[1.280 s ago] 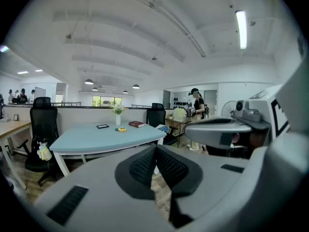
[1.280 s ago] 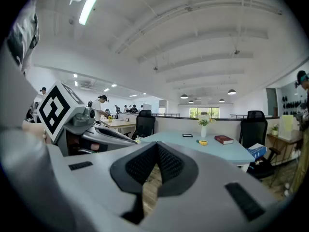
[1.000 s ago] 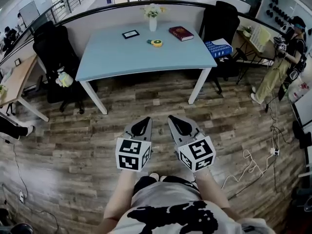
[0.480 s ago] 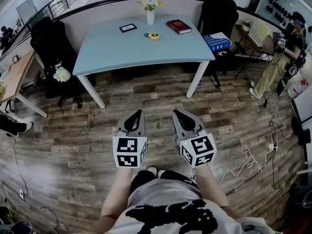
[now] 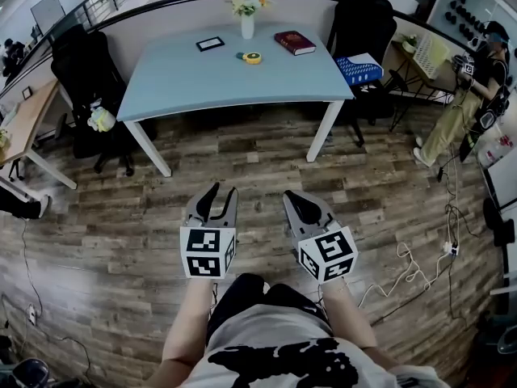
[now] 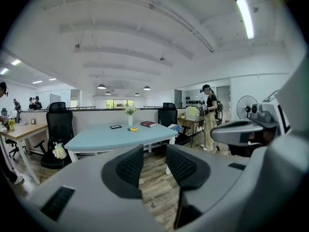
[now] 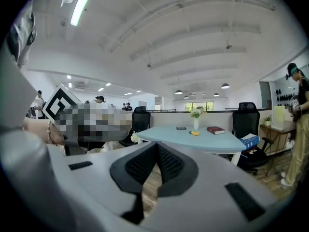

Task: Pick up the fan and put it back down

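Head view: task progress is nil. Both tools hang low in front of us over the floor (image 5: 242, 168), well apart from the surface (image 5: 202, 87), and neither carries anything. The left tool (image 5: 222, 192) has its jaws apart and opening, with nothing between them. The right tool (image 5: 289, 196) has its jaws together at the tips and is empty.

The only fan (image 6: 246, 106) we can identify stands upright far off at the right of the left gripper view, just right of a standing person (image 6: 210, 115). Head view does not show it. A small yellow item (image 5: 252, 57) lies on the surface between a vase (image 5: 247, 24) and a book (image 5: 293, 42). It is too small to identify. We judge that all 4 steps remain: approach, grasp, lift, set down.

Room for moving:
- The floor between us and the near edge of the surface is open.
- The left chair (image 5: 85, 79) stands at the surface's left end. The right chair (image 5: 359, 31) stands at its far right corner.
- Cables (image 5: 412, 269) lie on the floor to our right, on the right tool's side.

We judge the way straight ahead to be the clearest. A route to the right, toward the person and the fan, calls for care at the cables.
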A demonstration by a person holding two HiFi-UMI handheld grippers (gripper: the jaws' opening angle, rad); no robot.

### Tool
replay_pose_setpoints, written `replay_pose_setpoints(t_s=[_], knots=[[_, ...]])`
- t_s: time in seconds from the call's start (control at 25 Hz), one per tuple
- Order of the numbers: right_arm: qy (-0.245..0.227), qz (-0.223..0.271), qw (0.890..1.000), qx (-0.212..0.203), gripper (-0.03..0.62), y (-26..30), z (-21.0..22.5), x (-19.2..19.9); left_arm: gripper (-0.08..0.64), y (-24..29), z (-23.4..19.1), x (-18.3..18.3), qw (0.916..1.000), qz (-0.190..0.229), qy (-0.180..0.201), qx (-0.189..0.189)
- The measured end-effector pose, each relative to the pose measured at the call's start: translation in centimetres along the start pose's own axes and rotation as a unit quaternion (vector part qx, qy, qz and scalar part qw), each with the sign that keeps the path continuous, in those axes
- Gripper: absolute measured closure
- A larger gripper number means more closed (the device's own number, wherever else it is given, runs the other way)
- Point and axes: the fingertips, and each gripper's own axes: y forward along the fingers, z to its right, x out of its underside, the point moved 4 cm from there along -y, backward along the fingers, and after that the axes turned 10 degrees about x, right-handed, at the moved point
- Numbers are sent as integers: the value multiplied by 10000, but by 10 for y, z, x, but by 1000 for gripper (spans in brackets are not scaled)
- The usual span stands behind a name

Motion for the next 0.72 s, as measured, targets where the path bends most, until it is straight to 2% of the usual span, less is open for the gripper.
replay_pose_setpoints(t_s=[0.4, 0.72], knots=[[259, -215, 9994, 22, 588, 17, 12, 23, 274, 20, -18, 3, 9997, -70, -24, -242], [222, -223, 9995, -23, 588, 96, 20, 10, 224, 64, -80, -7, 9997, -146, -71, -203]])
